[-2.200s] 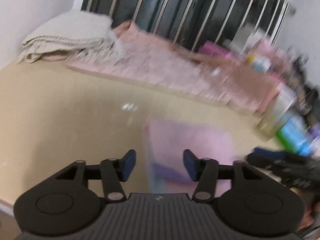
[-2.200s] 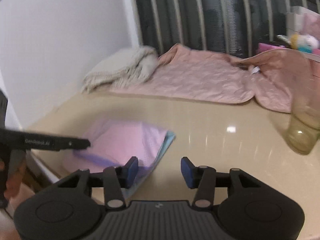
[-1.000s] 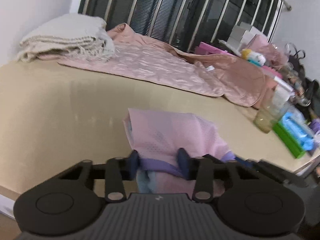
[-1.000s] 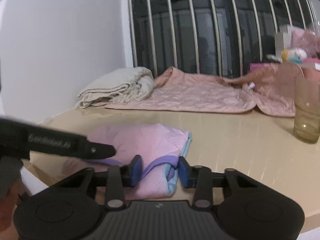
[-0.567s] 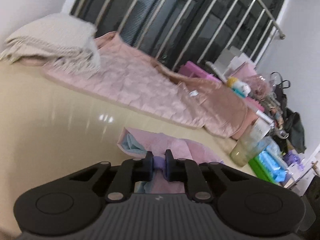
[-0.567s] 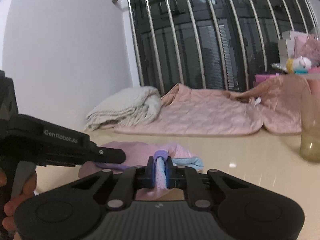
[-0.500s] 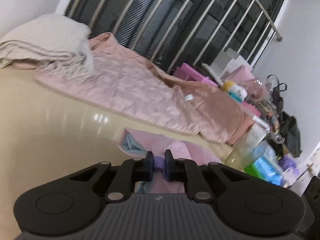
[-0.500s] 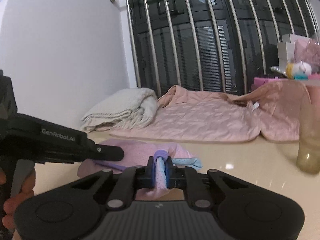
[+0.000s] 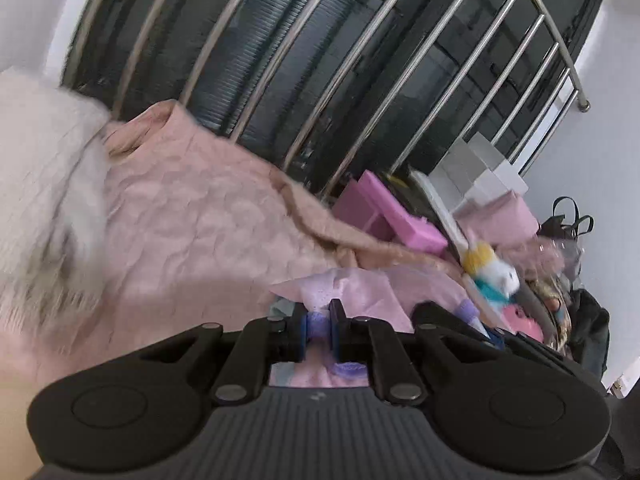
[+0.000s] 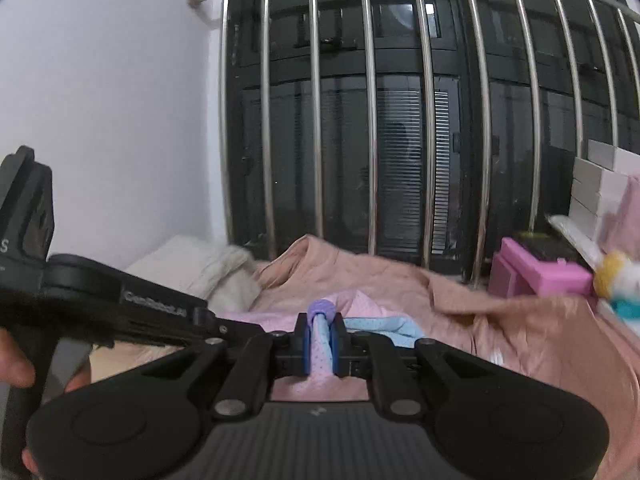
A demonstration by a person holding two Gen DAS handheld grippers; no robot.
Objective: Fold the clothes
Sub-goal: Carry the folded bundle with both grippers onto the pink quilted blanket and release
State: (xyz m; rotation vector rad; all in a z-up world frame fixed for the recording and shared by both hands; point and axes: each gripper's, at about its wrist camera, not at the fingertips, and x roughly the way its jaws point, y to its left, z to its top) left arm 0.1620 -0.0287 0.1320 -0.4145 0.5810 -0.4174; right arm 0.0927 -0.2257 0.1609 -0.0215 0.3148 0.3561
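Two handheld grippers clamp the same small pink garment (image 9: 360,292) and hold it up in front of a barred window (image 10: 400,140). The left gripper (image 9: 322,330) has its blue pads pressed tight on a bunched fold of the cloth, a strip of purple trim showing between and just below them. The right gripper (image 10: 322,338) is likewise clenched, pinching a fold of dotted pink and light blue fabric, with a loop of the purple trim standing up just above its fingertips. In the right wrist view the left gripper reaches in from the left edge, a person's hand (image 10: 16,364) wrapped around its grip, its tip touching the garment's far side. The garment hangs between the two tools, its pink mesh spreading outward and a light blue layer (image 10: 384,326) peeking out on the right. Behind and beneath it lies a quilted salmon-pink blanket (image 9: 180,216), rumpled where it runs toward the window. A folded cream throw (image 10: 200,268) sits against the white wall (image 10: 120,100) at the blanket's left end. To the right, a bright pink box (image 10: 536,272) stands near the bars, with a yellow, white and teal plush toy (image 9: 494,268) just beside it and stacked white boxes (image 9: 476,172) behind. The left wrist view is blurred along its left side.
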